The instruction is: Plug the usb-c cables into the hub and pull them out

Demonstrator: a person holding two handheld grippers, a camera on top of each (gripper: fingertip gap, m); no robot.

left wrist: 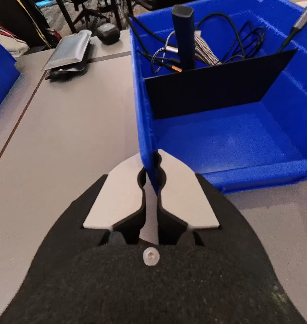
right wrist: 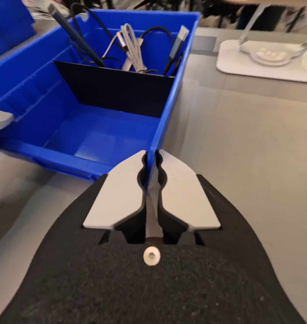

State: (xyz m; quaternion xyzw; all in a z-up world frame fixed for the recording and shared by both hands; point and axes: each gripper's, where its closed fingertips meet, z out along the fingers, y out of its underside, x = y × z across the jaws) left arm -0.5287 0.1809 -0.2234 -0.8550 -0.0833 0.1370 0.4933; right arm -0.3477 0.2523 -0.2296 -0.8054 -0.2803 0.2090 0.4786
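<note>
Left gripper (left wrist: 151, 157): gripping the blue bin (left wrist: 254, 180) by its near left wall, jaws clamped on the wall's top edge. Right gripper (right wrist: 152, 156): gripping the same bin's near right wall, jaws pressed together on the plastic. Resting on the grey table (left wrist: 70, 140), both grippers apparently holding or shifting the bin rather than handling any cable. Near compartment: lying bare. Black divider (left wrist: 210, 93): standing across the bin, separating front from rear. Rear compartment: holding the usb-c cables (right wrist: 131, 47), a tangle of braided and black leads, plus a long dark bar (left wrist: 183, 36) leaning upright, possibly the hub, though not telling for certain. Farther off: silver pouch (left wrist: 68, 50) and dark rounded case (left wrist: 108, 33) lying on the left; white tray (right wrist: 265, 68) sitting on the right. Progress, judging from the above: plugging not yet beginning, no connector grasped, all insertion and removal remaining.
</note>
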